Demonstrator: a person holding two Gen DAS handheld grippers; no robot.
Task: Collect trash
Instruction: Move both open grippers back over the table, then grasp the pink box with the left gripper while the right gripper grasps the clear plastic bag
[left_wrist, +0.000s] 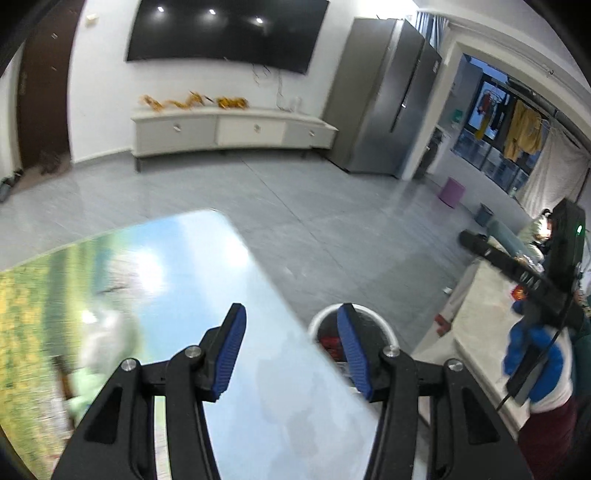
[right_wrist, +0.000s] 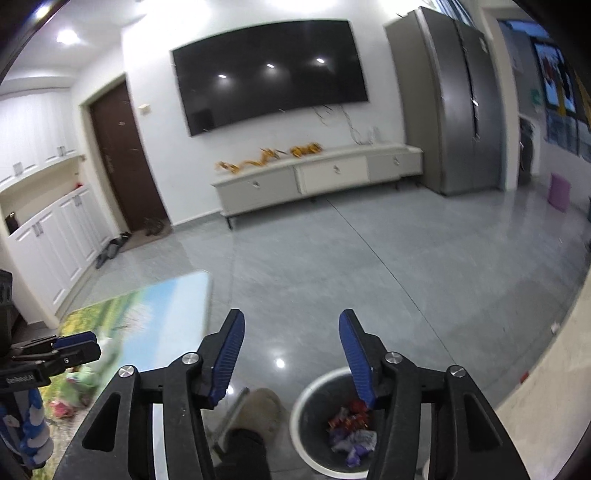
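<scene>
Left claw (left_wrist: 291, 347) & right claw (right_wrist: 291, 350) both spread, empty, above table (left_wrist: 184, 258); bin (right_wrist: 314, 417) w/ wrappers (right_wrist: 351, 432) on floor.

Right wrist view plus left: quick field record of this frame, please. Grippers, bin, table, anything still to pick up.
left hand-held gripper: open, nothing between the pads, over the table edge
right hand-held gripper: open, empty, above the floor beside the bin
trash bin: on the floor by the table, white rim, holds crumpled wrappers
table: glossy landscape print
left on table: small blurred items near its left end, cannot tell what
background: wall TV, low cabinet
</scene>
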